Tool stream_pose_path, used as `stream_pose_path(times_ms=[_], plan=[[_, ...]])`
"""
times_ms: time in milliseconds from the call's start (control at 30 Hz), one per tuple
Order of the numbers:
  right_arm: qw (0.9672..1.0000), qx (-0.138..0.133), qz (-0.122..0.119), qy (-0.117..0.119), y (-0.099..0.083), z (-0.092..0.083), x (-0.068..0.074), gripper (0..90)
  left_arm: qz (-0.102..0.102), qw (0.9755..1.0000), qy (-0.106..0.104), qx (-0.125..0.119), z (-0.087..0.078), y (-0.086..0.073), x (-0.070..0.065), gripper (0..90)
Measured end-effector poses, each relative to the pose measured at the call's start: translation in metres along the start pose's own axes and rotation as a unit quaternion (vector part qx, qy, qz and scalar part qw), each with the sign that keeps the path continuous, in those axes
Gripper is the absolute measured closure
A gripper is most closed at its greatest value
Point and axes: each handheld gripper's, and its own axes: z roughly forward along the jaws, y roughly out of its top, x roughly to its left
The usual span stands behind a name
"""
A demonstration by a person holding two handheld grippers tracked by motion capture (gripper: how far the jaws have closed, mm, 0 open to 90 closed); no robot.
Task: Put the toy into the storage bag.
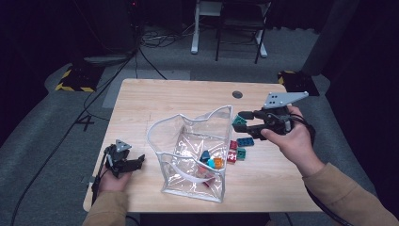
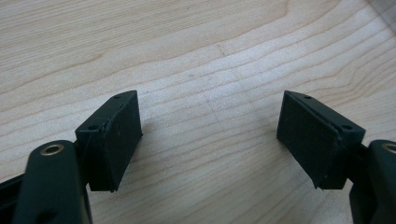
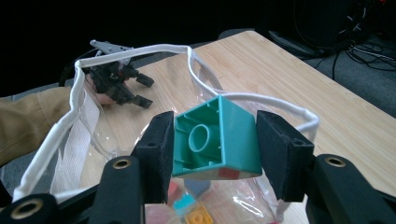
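where the right gripper view looks close, right hand-held gripper point(image 3: 210, 149) clamps teal block point(image 3: 212, 137), hollow underside showing, left hand-held gripper point(image 2: 210, 135) empty, jaws apart

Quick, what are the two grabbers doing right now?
Left gripper: open, holding nothing, over the table.
Right gripper: closed on a teal block.

Jaws clamp a teal block point(image 3: 215, 137) — above the clear bag point(image 3: 84, 121).
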Motion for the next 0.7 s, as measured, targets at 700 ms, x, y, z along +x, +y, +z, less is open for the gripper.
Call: stream_pose_path(times_ms=[700], plan=[[0.9992,0.012,-0.01,0.038,0.034,0.054,0.018,49.3,0.0,1.0,0.0,0.0,0.0,0.0,0.0,22.3]])
